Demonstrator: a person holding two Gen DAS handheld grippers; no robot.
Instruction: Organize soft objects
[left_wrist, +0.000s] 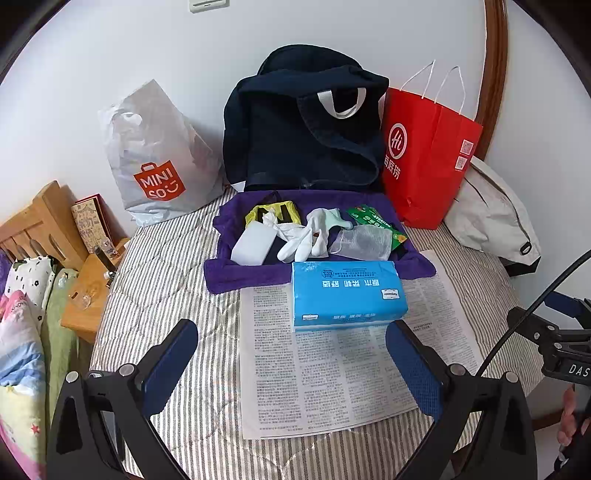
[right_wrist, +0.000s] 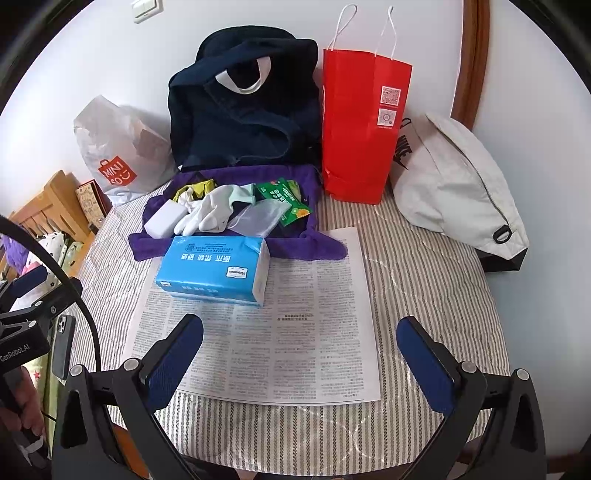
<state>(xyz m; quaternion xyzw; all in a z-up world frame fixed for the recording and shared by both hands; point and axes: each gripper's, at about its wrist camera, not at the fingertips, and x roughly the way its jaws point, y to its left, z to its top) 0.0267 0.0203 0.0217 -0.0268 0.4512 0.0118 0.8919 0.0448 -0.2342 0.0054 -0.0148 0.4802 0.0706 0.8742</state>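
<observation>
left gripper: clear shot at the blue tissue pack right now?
Probably yes. The left gripper is open and empty, and the blue tissue pack lies on the newspaper straight ahead between its fingers, with nothing in between.

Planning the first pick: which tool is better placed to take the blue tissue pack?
Left, probably. The blue tissue pack sits centred just ahead of the open left tool, while it lies off to the left of the open right tool.
</observation>
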